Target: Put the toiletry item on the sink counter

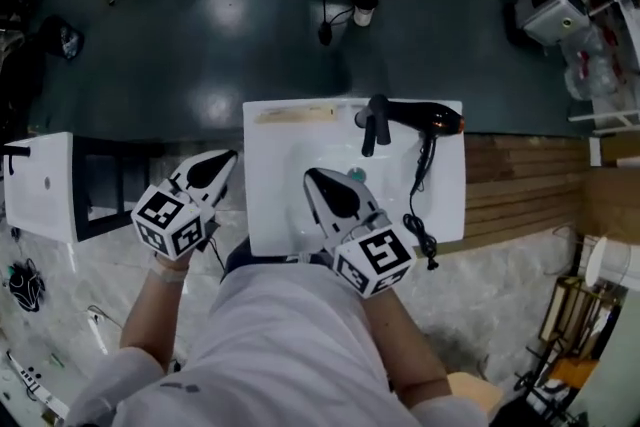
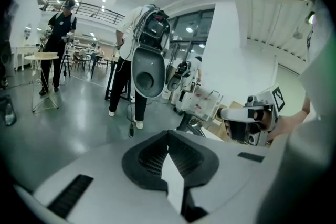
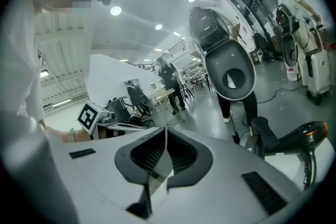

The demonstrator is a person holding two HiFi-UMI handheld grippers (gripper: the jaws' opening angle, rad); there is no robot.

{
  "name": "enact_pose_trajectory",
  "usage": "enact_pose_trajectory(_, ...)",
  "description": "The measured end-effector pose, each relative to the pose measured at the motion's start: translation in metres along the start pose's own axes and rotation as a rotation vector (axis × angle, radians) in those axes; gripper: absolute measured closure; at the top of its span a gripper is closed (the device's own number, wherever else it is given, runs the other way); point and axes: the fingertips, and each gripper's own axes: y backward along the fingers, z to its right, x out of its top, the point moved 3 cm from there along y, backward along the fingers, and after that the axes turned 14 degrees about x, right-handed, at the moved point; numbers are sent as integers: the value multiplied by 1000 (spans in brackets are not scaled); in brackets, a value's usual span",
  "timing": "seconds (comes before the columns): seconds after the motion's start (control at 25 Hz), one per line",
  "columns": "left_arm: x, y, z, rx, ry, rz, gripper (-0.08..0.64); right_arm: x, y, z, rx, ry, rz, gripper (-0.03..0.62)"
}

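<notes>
1. Position. The hair dryer [image 1: 420, 118] lies on its side at the back right of the white counter [image 1: 275, 215], just right of the black faucet [image 1: 375, 120]. Its cord [image 1: 420, 215] trails toward the front edge.

2. Claws. The left claw [image 1: 228, 158] is pressed together and empty, at the counter's left edge. The right claw [image 1: 310, 177] is likewise pressed together on nothing, over the basin.

3. Handling, as judged. Rigid smooth plastic shell, fairly light, heaviest at the barrel. The best hold is across the handle close under the barrel. The cord will drag and may snag the faucet.

4. Not determinable. Handle and cord merge in dark tone. The pale strip [image 1: 295, 115] at the back left cannot be identified. The right claw's body and the person hide the counter's front.
</notes>
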Motion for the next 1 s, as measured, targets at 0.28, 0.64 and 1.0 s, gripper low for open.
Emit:
enact_pose_trajectory(0.28, 5, 26, 11, 61, 91, 77, 543, 7, -4, 1, 66, 28, -23, 568)
enact_pose_trajectory(0.64, 8, 57, 16, 139, 138, 178, 543, 7, -12, -7, 137, 41, -22, 568)
enact_pose_trajectory(1.0, 3, 70, 20, 188, 183, 208, 543, 4, -7, -10, 161, 32, -7, 568)
